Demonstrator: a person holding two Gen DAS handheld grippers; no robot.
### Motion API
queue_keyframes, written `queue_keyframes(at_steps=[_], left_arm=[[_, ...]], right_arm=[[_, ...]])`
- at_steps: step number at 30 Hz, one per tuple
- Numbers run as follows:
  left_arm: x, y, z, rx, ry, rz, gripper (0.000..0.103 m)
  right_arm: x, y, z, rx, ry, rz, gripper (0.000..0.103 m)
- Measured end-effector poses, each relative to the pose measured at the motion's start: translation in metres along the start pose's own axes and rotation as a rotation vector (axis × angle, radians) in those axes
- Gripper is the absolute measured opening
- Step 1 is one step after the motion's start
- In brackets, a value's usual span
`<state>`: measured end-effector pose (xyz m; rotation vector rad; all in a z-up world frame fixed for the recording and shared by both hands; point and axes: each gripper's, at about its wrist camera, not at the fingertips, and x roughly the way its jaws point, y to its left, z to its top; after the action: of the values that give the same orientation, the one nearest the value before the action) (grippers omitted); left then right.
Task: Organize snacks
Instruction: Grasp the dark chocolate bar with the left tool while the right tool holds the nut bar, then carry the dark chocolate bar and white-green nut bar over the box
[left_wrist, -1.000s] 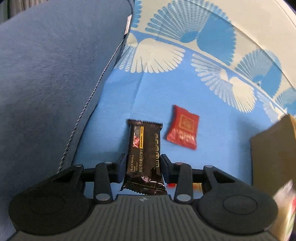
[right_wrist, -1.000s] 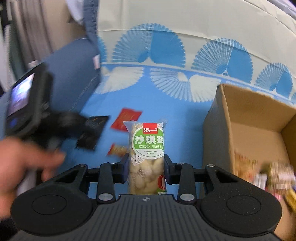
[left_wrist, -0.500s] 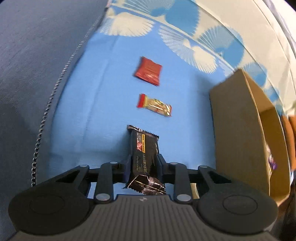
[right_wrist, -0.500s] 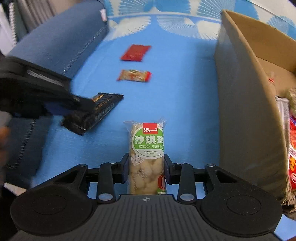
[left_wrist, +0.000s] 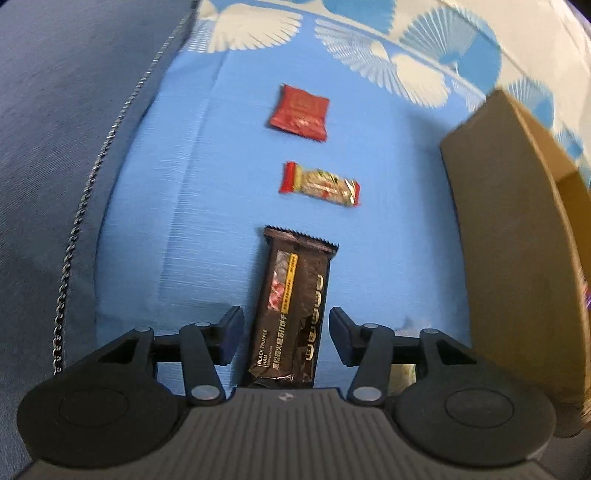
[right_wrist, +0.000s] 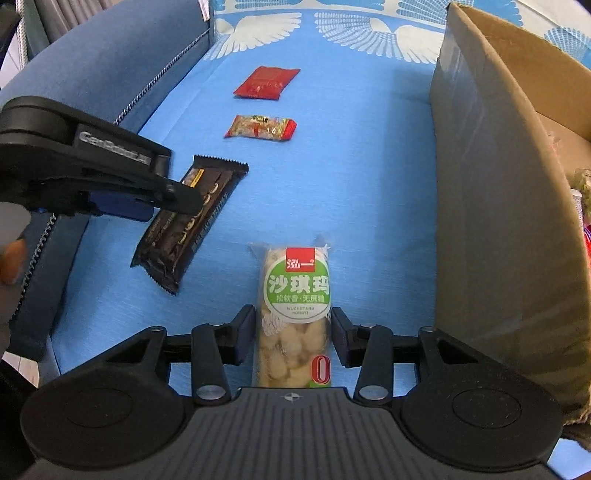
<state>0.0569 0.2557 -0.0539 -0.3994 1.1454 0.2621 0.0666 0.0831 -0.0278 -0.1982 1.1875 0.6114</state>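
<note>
A: What are the things made of?

B: The black snack bar (left_wrist: 295, 306) is a long flat foil packet with saw-tooth ends. The green-label pastry pack (right_wrist: 295, 317) is clear shiny plastic, with pale lumps inside. Both lie on the blue cloth (left_wrist: 221, 221), which is woven and has white fan prints. The cardboard box (right_wrist: 498, 221) is matte brown with stiff walls.

A: How do the tools stand?

B: The left tool (left_wrist: 286, 332) has just been opening; its pads stand apart from the black bar, which lies between them, so it is let go. The right tool (right_wrist: 293, 334) has also just been opening; a thin gap shows on each side of the pastry pack, so nothing is gripped.

A: What differs from before?

B: Half a second ago both packets were pinched. In the right wrist view the black bar was tilted in the air; now it lies flat.

A: What else is around?

B: A red square packet (left_wrist: 299, 112) and a small red-ended candy pack (left_wrist: 319, 184) lie farther on, well apart. The dark blue sofa arm (left_wrist: 74, 129), with a corded seam, borders the left side. The box wall stands just right of the pastry pack.
</note>
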Motion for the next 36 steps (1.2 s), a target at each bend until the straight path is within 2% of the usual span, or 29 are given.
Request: queue_keyframes(at_steps=[5, 18, 26, 29, 33, 36], left_arm=[[0.009, -0.009, 0.000, 0.058, 0.015, 0.037, 0.056], [0.010, -0.011, -0.002, 0.089, 0.018, 0.056, 0.056], [0.011, -0.016, -0.003, 0.112, 0.021, 0.067, 0.056], [0.011, -0.017, -0.003, 0.118, 0.021, 0.069, 0.055], [0.011, -0.016, -0.002, 0.123, 0.018, 0.073, 0.045], [0.010, -0.014, -0.001, 0.115, 0.013, 0.063, 0.043]], right_arm=[[0.000, 0.002, 0.000, -0.025, 0.009, -0.009, 0.046], [0.000, 0.002, 0.000, -0.027, 0.010, -0.020, 0.046], [-0.003, 0.002, -0.002, -0.036, -0.004, -0.031, 0.038], [-0.003, 0.001, -0.002, -0.031, -0.007, -0.031, 0.038], [-0.007, -0.002, 0.000, -0.010, -0.026, -0.022, 0.038], [-0.011, -0.002, 0.001, -0.003, -0.048, -0.008, 0.038]])
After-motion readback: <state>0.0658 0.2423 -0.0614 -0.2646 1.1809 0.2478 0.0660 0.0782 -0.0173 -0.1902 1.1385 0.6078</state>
